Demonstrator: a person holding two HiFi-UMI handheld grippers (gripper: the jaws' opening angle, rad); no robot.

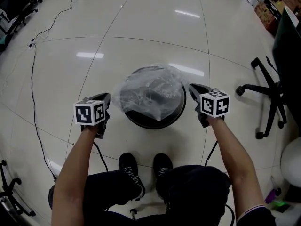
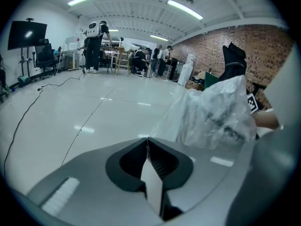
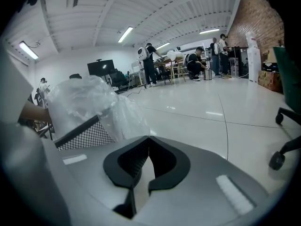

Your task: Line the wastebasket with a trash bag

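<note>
Shoes [image 1: 146, 166] stand at 6 o'clock of the wastebasket [image 1: 153, 124]; the trash bag [image 1: 148, 88] lies puffed loosely over its mouth, apparently not yet cuffed round the rim. Left gripper [image 1: 106, 100] at 9 o'clock and right gripper [image 1: 194, 89] at 3 o'clock are both closed and empty.

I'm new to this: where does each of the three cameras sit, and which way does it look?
Head view: on the person's head, looking steeply down at the wastebasket and trash bag; both forearms, shoes, left claw and right claw show.
Left gripper view: on the left gripper, looking along its claw, shut on the bag's edge; right hand behind the bag.
Right gripper view: on the right gripper, along its claw, likewise shut; bag and wastebasket at left.
Shared: both gripper views see the bag from opposite sides.
</note>
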